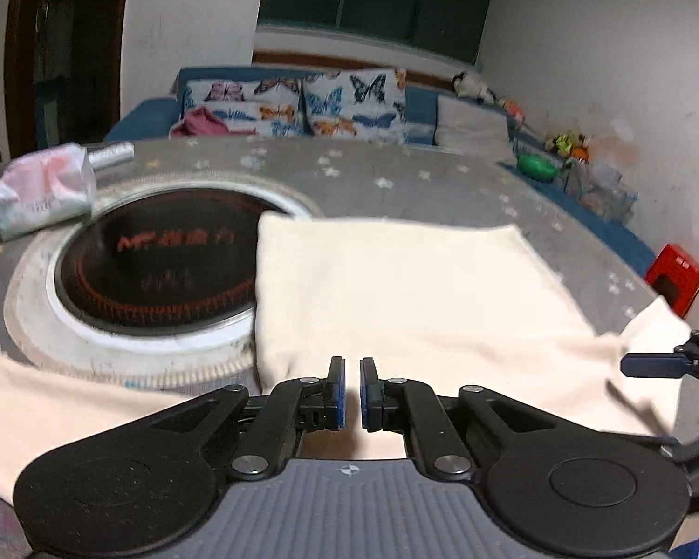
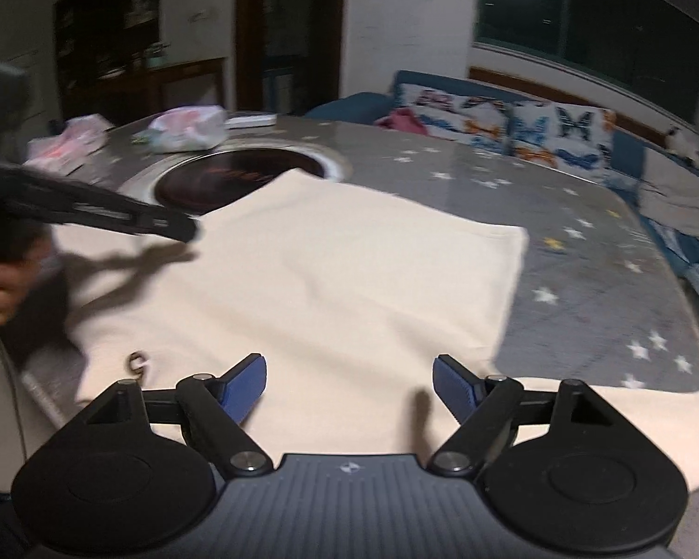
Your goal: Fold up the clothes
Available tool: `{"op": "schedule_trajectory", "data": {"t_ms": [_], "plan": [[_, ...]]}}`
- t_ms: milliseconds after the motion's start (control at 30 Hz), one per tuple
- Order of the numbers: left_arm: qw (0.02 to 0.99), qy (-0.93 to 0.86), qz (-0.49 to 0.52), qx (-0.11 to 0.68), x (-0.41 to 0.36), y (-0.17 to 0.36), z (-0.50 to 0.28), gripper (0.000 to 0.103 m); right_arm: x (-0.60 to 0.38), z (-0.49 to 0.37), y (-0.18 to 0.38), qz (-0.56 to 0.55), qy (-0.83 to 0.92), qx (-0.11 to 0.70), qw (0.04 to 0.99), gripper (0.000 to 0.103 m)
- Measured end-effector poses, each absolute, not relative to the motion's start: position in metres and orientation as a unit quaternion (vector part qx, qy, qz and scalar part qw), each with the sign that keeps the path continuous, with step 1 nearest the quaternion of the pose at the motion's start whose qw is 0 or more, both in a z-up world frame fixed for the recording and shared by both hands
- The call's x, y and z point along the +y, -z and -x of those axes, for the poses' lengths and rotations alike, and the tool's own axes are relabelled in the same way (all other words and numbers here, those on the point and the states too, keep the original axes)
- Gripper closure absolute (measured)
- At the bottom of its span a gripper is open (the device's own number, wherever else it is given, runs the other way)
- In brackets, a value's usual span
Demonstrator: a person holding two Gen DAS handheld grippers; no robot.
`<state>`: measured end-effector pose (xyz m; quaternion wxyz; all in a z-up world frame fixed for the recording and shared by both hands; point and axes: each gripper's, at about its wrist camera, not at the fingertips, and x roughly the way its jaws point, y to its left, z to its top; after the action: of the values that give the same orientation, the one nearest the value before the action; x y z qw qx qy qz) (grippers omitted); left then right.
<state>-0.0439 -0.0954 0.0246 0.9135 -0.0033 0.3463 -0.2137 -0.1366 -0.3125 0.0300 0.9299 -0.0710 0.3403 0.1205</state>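
While both my grippers hang over the cream garment (image 2: 349, 270), it lies spread on the grey star-print table (image 2: 582, 251), part-folded, with its far corner over the dark round cooktop (image 1: 163, 261) set into the table.

Left gripper (image 1: 352, 393): jaws narrow, nearly touching. Cloth shows in the slit between the pads, but that may only be fabric lying below; I cannot tell whether any is pinched.

Right gripper (image 2: 349, 389): jaws wide apart, nothing between them, poised over the near edge of the garment. A sleeve-like flap runs off to the right under it.

Risks as I judge them:
- If the left is holding only a thin layer, a pull could slip it out and leave the fold crooked.
- If the right closes on one layer instead of the whole edge, the layers would shear and wrinkle.
- Dragging cloth toward the far left could catch the plastic-wrapped packs (image 2: 188, 132) or bunch on the cooktop rim.
- The two grippers work close together; a crossing move could knock them or trap cloth between them.
- Some near fabric seems to hang off the table edge; its weight may tug the fold askew.
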Motion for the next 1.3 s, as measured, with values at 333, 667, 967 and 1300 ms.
{"op": "schedule_trajectory", "data": {"t_ms": [333, 667, 967, 1300], "plan": [[0.916, 0.206, -0.009, 0.345, -0.077, -0.018, 0.058, 0.095, -0.305, 0.154, -0.029, 0.096, -0.15, 0.351, 0.919, 0.03], [0.918, 0.217, -0.028, 0.33, -0.086, -0.027, 0.07, 0.089, -0.317, 0.148, -0.037, 0.086, -0.143, 0.342, 0.925, 0.03], [0.894, 0.305, -0.05, 0.323, -0.126, -0.031, 0.096, 0.089, -0.349, 0.115, -0.026, 0.036, -0.095, 0.351, 0.931, 0.03], [0.881, 0.334, -0.104, 0.319, -0.144, -0.016, 0.117, 0.077, -0.371, 0.14, -0.027, 0.022, -0.061, 0.348, 0.935, 0.03]]}}
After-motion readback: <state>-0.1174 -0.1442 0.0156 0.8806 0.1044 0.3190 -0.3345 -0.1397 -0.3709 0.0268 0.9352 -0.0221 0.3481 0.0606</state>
